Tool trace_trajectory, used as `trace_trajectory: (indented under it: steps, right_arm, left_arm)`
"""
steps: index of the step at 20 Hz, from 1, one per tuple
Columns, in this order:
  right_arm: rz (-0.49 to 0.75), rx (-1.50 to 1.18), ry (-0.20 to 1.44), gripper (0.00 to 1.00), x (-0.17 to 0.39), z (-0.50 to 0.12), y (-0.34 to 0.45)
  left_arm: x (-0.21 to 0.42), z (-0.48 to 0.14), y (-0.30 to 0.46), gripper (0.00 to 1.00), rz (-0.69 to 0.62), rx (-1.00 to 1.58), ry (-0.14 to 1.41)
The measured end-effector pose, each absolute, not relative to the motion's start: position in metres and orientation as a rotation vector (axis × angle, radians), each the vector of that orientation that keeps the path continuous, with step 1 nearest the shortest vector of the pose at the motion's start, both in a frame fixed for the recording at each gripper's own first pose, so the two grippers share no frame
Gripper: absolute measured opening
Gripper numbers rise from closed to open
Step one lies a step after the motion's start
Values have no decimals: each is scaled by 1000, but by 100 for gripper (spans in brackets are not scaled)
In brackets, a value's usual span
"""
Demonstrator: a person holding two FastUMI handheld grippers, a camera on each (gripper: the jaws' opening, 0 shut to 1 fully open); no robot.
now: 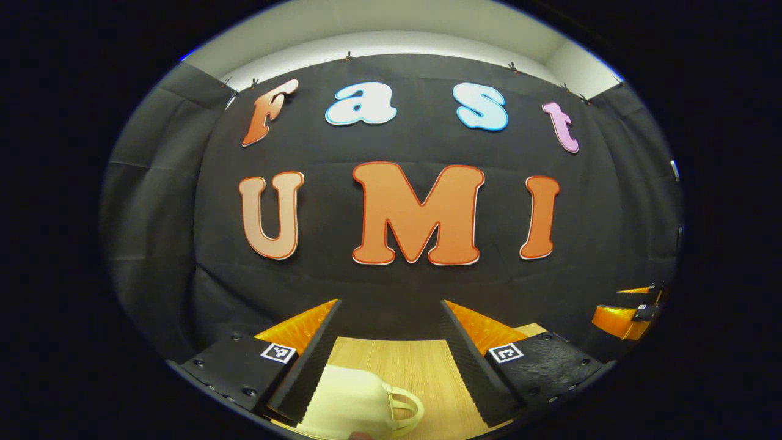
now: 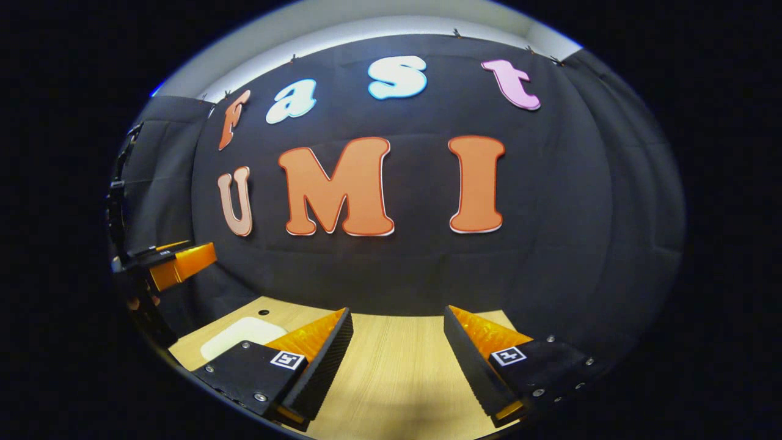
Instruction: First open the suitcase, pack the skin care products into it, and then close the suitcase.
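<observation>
Below your left claw (image 1: pixel 391 342), spread wide and empty, sits the cream suitcase (image 1: pixel 357 409) with its handle (image 1: pixel 406 406) on the worktop (image 1: pixel 421 366); lower onto it squarely. Your right claw (image 2: pixel 397 351) gapes empty too, the suitcase (image 2: pixel 244 336) off beside it.

Each tool (image 1: pixel 391 360) has two wedge-shaped, ridged fingers on dark screwed plates, each bearing a square black-and-white marker.

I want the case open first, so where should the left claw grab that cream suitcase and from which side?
Probably the handle: a thin loop jutting from the side of the suitcase, with a gap a finger could slip through. Come down from above; the left claw hangs open over it above the wooden table.
</observation>
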State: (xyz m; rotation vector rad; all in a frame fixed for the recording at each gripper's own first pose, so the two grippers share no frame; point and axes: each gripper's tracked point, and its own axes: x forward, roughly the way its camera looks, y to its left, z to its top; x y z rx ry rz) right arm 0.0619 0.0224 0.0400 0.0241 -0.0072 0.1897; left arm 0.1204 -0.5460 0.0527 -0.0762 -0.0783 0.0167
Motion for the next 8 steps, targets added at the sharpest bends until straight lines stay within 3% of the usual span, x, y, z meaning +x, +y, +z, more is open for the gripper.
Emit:
trace_trajectory:
  steps: [4,5,7,8]
  right_arm:
    - [200,8,-37,95,58,43,22]
    - [198,25,-22,100,58,40,22]
    - [185,56,-12,95,57,38,19]
    - [172,62,-13,100,56,40,18]
  left_arm:
    - [116,57,-532,99,68,-110,-101]
    - [116,56,-529,99,76,-100,-96]
    - [115,57,-525,99,72,-79,-87]
    - [116,60,-524,99,63,-74,-94]
